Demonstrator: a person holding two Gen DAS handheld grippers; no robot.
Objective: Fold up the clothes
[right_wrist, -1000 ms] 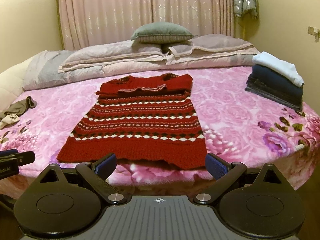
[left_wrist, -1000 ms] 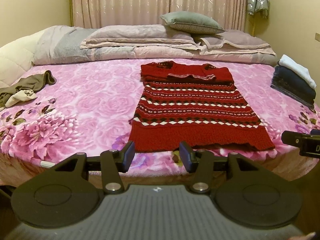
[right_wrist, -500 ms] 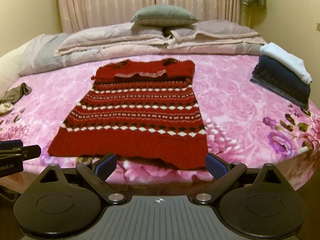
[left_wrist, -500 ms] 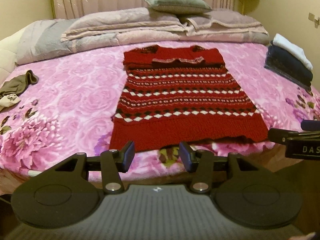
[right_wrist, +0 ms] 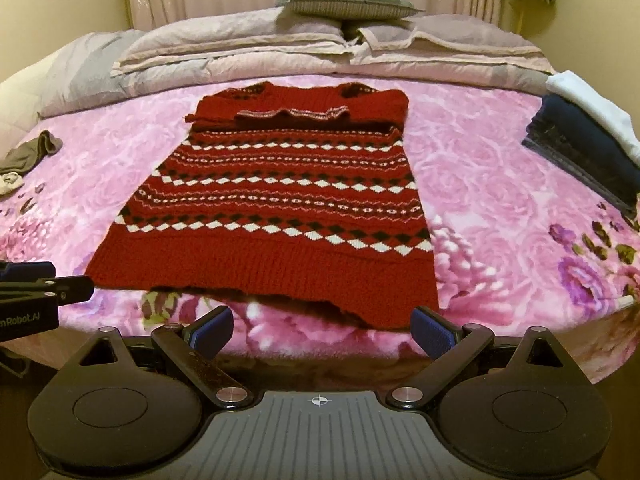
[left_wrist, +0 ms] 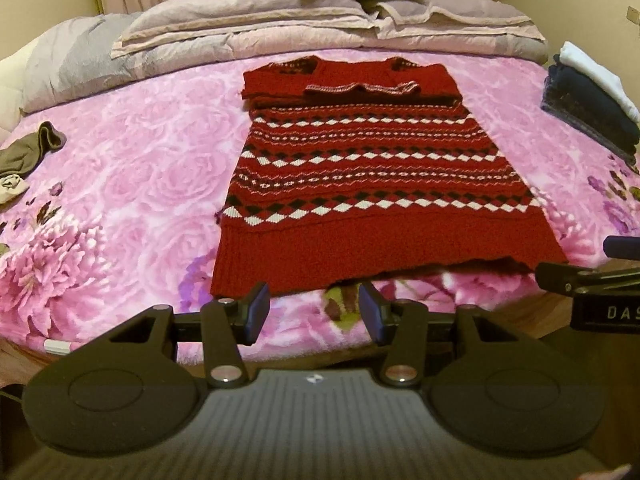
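A red knitted sweater with white and black diamond bands lies flat on the pink floral bed, hem toward me, its sleeves folded across the chest. My left gripper hovers open just short of the hem's left half, nothing between its fingers. My right gripper is open wide in front of the hem's right corner, also empty. Each gripper shows at the edge of the other's view: the right one and the left one.
A stack of folded dark and white clothes sits at the bed's right edge. An olive garment and a pale one lie loose at the left. Pillows and a folded quilt line the headboard side. The bed's front edge is close below the fingers.
Both grippers have moved forward toward the bed and the sweater's hem, which now looks larger and nearer. Their openings are unchanged.
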